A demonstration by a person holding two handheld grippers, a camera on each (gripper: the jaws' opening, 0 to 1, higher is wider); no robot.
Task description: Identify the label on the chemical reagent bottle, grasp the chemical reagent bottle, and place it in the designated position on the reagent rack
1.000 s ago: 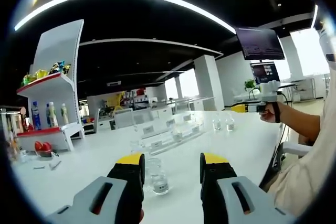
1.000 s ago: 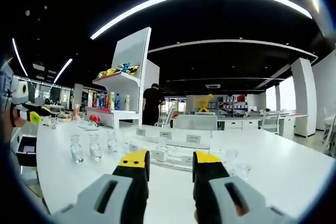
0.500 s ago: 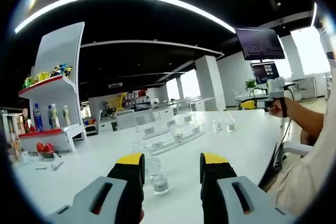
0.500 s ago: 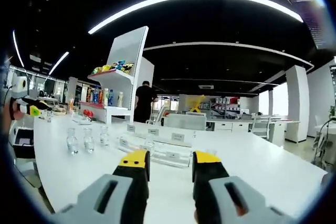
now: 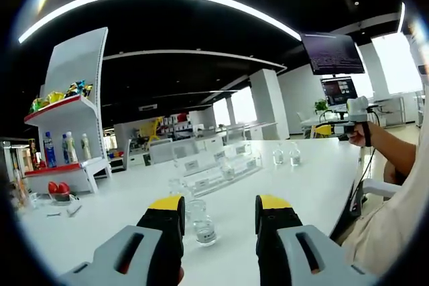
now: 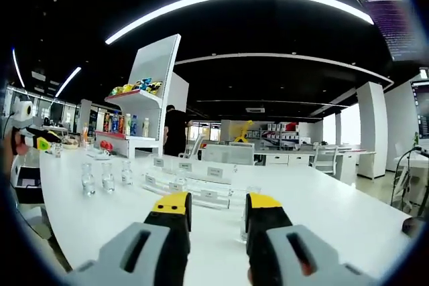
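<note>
You are at the very start; nothing is picked up yet. Your left hand-held gripper (image 5: 218,216) has its jaws wide apart and holds nothing; a small clear reagent bottle (image 5: 204,225) stands on the white tabletop (image 5: 120,199) just past the tips, in the gap between them. Your right hand-held gripper (image 6: 218,213) is also spread and holds nothing; three more little bottles (image 6: 106,177) stand in a row to its left, well apart from it. The clear reagent rack (image 6: 191,182) sits in the middle of the tabletop with small white label cards along it; the words on the cards and on the bottles are too small to read from here. I think the next move is to bring one bottle's label close enough to read; then slide the jaws around that bottle, squeeze gently so the glass does not slip, and find the matching card on the rack.
</note>
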